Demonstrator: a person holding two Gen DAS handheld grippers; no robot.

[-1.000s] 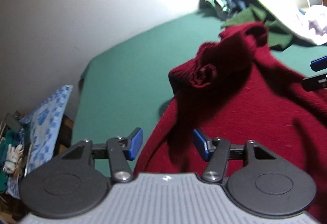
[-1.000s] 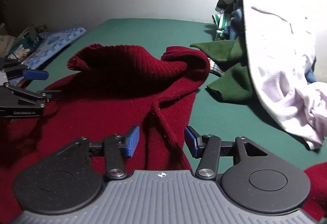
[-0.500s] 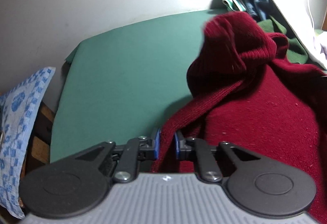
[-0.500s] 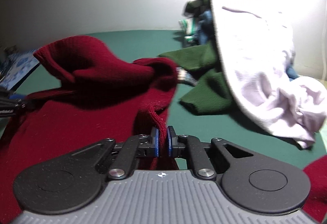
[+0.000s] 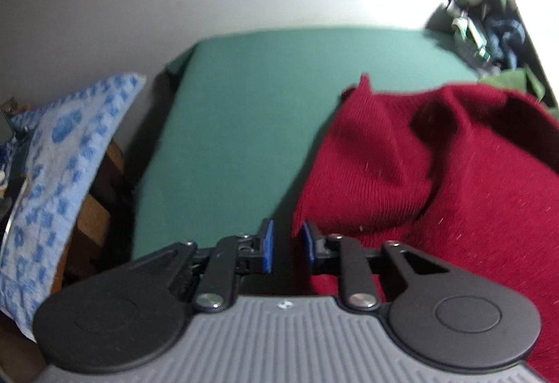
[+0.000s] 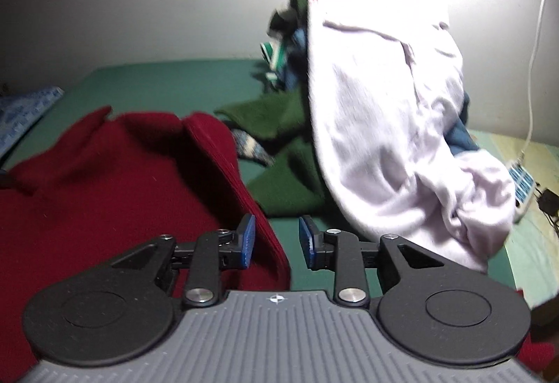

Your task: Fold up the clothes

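Note:
A dark red knit sweater lies bunched on the green table cover, its left edge just beside my left gripper. That gripper's jaws are opening; only a dark gap shows between the blue pads, with the cloth against the outside of the right one. In the right wrist view the sweater fills the lower left. Its right hem runs between the pads of my right gripper, whose jaws are opening and do not press on it.
A heap of clothes stands at the back right: a white garment, a dark green one and striped pieces. A blue-patterned cloth hangs off the table's left side. A power strip with a white cable lies far right.
Half a second ago both grippers were shut on the sweater's edges with its collar raised. Now both have let go, the jaws stand apart, and the sweater's top lies lower and flatter.

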